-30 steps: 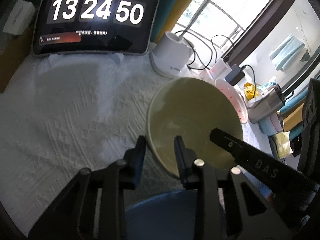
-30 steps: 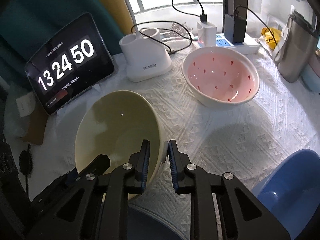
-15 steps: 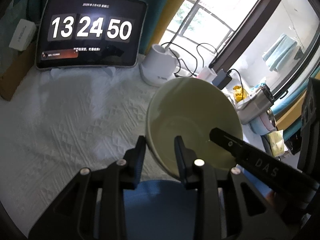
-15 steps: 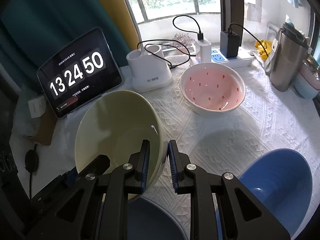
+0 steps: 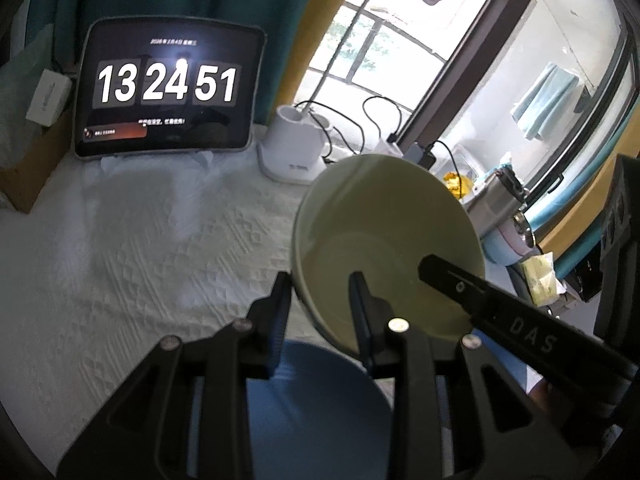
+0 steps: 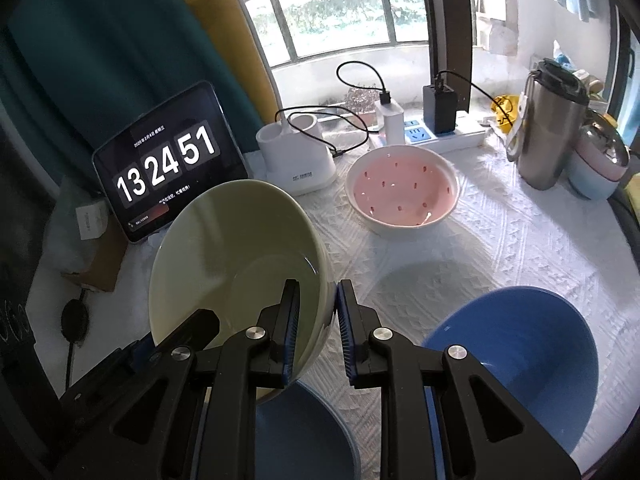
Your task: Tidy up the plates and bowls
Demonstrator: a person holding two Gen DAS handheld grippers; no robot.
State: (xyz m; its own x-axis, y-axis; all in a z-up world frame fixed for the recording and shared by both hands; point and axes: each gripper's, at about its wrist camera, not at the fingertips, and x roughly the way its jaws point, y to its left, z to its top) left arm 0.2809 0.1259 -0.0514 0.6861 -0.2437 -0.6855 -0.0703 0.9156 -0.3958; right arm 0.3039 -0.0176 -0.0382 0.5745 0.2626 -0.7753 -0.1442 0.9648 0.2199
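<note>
Both grippers hold one pale green bowl (image 5: 384, 240) in the air, tilted. My left gripper (image 5: 320, 300) grips its near rim; it also shows in the right wrist view (image 6: 236, 256), where my right gripper (image 6: 318, 312) is shut on its right rim. A dark blue plate (image 5: 316, 408) lies below the bowl and also shows in the right wrist view (image 6: 304, 436). A blue bowl (image 6: 516, 356) sits at the right. A pink-speckled white bowl (image 6: 402, 190) stands further back.
A tablet clock (image 6: 168, 164) and a white holder (image 6: 298, 160) stand at the back. A power strip with chargers (image 6: 436, 132), a steel tumbler (image 6: 550, 128) and a pastel container (image 6: 600, 164) line the back right. A white textured cloth (image 6: 500, 232) covers the table.
Both grippers have lifted the green bowl higher above the table. The blue plate and blue bowl have come into fuller view below.
</note>
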